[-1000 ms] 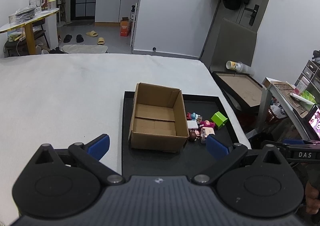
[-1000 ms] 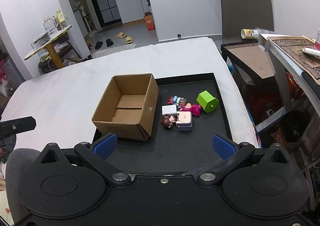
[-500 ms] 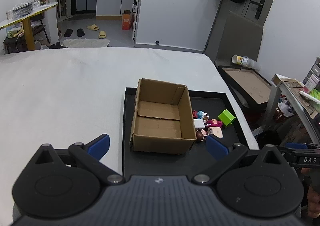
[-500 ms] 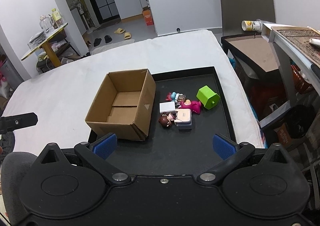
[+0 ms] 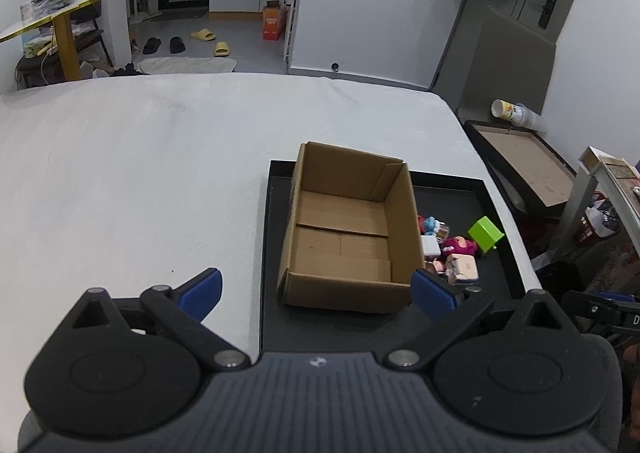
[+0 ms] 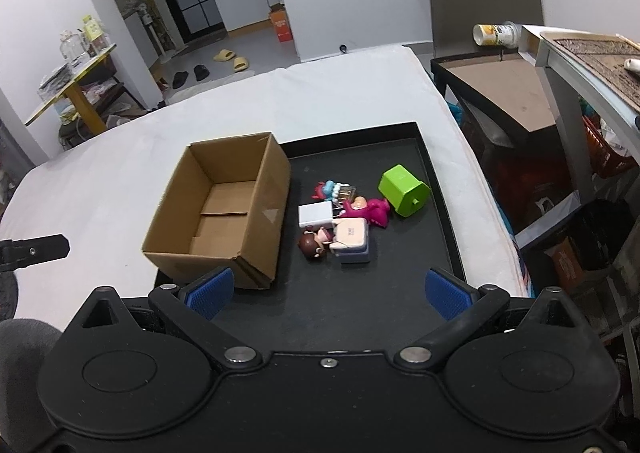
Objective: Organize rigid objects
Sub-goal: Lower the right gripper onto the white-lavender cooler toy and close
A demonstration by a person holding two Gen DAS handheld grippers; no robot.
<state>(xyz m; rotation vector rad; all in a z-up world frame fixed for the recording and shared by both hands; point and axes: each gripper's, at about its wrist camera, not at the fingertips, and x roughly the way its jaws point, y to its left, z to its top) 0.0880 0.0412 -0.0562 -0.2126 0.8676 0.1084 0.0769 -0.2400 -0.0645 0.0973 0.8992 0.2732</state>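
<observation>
Both tongs have moved in toward the black tray (image 6: 440, 189) over the last second, box and toys larger in view; judged an approach, nothing sorted yet. Left gripper (image 5: 316, 291) and right gripper (image 6: 328, 291) gape wide, empty. Cardboard box (image 6: 224, 205) sits empty on tray's left; toys huddle just right: green block (image 6: 403, 191), white box (image 6: 315, 213), pink figure (image 6: 366, 209). No legible writing.

The left gripper (image 5: 316, 289) is hovering with its blue-padded fingers (image 5: 200, 290) spread wide, gripping nothing. The right gripper (image 6: 327, 291) is hovering likewise, its fingers (image 6: 447, 293) parted and empty.
</observation>
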